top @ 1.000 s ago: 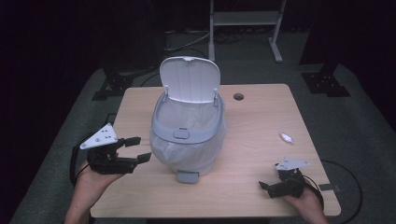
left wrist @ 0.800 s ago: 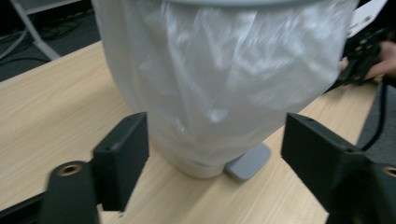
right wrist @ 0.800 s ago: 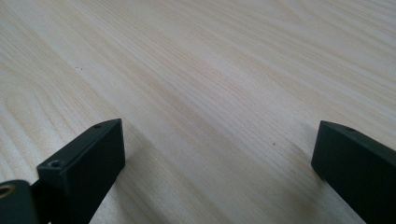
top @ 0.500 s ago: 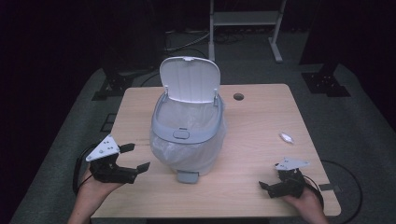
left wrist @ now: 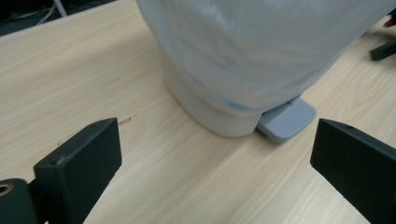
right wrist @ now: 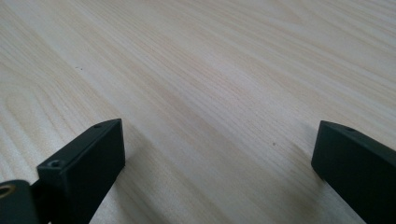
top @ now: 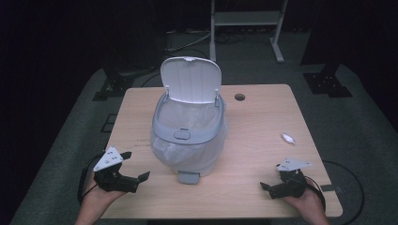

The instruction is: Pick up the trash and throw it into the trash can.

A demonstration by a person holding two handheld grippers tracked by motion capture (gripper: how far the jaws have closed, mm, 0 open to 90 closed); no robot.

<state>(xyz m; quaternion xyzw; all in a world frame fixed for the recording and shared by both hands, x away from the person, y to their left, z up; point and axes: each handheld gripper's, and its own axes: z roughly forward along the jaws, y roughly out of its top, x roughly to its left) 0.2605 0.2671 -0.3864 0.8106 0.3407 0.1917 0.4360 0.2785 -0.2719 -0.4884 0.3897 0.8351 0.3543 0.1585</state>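
A grey pedal bin [top: 187, 136] stands in the middle of the wooden table [top: 263, 122], its lid [top: 190, 79] raised and a clear plastic liner [top: 185, 150] draped over its body. Its foot pedal [top: 188, 177] sticks out toward me. My left gripper [top: 136, 166] rests open at the front left, jaws wide apart, aimed at the bin's base [left wrist: 210, 112] and pedal [left wrist: 287, 119]. At the front right my right gripper [top: 272, 180] lies open on the table, with bare wood [right wrist: 210, 93] between its jaws.
A small white scrap [top: 288, 138] lies on the table to the right of the bin. A round cable hole [top: 240, 97] sits near the far edge. Beyond the table stand a white frame [top: 244, 18] and dark stands on the carpet.
My left gripper has drawn back toward the front left corner of the table, away from the bin. The right gripper has stayed where it was.
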